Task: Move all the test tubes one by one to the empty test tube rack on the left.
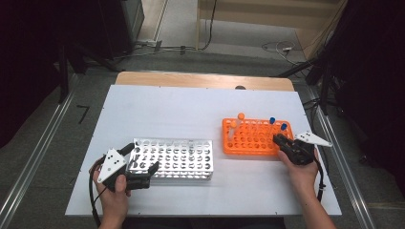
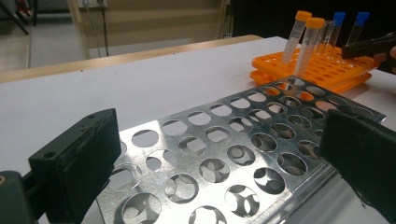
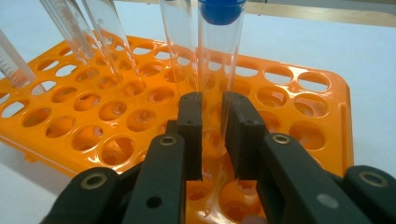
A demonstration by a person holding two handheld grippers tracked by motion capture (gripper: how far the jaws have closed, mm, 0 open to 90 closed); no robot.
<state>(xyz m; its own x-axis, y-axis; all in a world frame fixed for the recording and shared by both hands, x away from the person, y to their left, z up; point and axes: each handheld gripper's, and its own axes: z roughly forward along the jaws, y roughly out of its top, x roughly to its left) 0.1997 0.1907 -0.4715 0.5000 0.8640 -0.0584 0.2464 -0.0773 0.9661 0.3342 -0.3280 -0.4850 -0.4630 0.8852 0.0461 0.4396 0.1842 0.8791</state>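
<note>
A silver metal tube rack (image 1: 181,157) (image 2: 224,140) lies near the table's front, its holes empty. My left gripper (image 1: 140,159) (image 2: 219,163) stands open, its jaws straddling the rack's left end. To the right sits an orange tube rack (image 1: 250,138) (image 3: 299,107) (image 2: 327,70) with two orange-capped tubes (image 2: 306,44) and two blue-capped tubes (image 1: 272,120). My right gripper (image 1: 278,139) (image 3: 212,126) is at its right front corner, closed on the lower part of a blue-capped tube (image 1: 283,127) (image 3: 217,51) that stands upright in the rack.
The white table (image 1: 181,105) has a wooden strip along its far edge (image 1: 205,79). Several clear tubes (image 3: 102,28) lean in the orange rack to the left of the held one. Cables lie on the floor beyond the table.
</note>
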